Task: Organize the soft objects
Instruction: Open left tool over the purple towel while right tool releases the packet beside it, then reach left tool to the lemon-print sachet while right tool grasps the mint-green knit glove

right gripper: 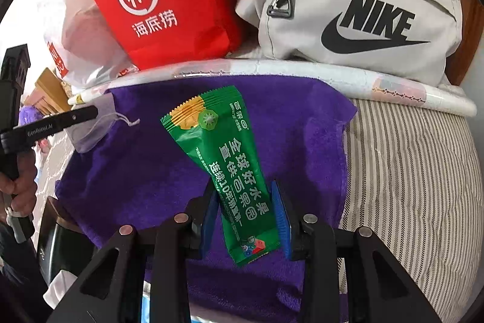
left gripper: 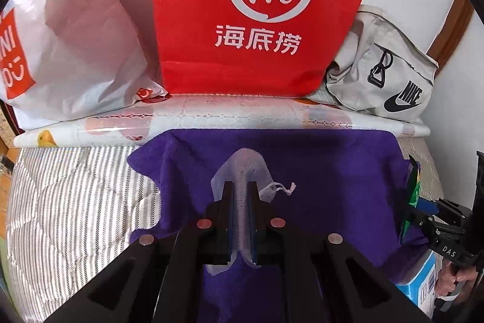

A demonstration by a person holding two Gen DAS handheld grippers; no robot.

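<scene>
On my left, my left jaws are clamped nearly together on a white see-through mesh drawstring pouch. Its long axis runs straight out along my fingers, the free end and its knotted cord drooping forward and a little right, hanging over the purple fleece towel spread on the striped bed cover. Behind the towel, from left to right, stand a white plastic shopping bag, a red paper bag with a white round logo and a grey fabric waist bag with a black logo.

On my right, my right jaws stand partly apart with their blue pads at either edge of a green printed snack sachet, which I judge they hold. The sachet's long axis also lies along the fingers, tilted up and to the left over the same towel.

So both soft things sit above the towel, the pouch nearer its left side and the sachet nearer its right. I'd judge the next move is laying each down lengthwise, side by side and apart, each by the hand already carrying it.
</scene>
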